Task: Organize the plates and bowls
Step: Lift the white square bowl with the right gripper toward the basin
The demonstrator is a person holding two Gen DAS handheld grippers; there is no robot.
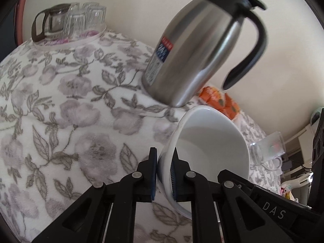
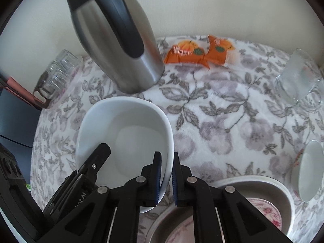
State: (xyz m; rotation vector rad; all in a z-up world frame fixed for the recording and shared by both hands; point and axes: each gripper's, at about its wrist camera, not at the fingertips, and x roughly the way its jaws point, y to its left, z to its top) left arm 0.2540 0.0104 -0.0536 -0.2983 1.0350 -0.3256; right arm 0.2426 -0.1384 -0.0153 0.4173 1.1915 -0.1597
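Both pairs of jaws are clamped tight on opposite rims of one white bowl point(image 2: 129, 133): the left gripper point(image 1: 164, 174) pinches one wall, the right gripper point(image 2: 166, 179) the other, so the bowl hangs between them above the flowered counter point(image 2: 222, 121). Just below the right jaws sit metal trays point(image 2: 269, 188) with patterned plates point(image 2: 269, 212); another white bowl point(image 2: 310, 172) waits off to their right. Sorting looks barely begun, I'd say, with this bowl not yet placed
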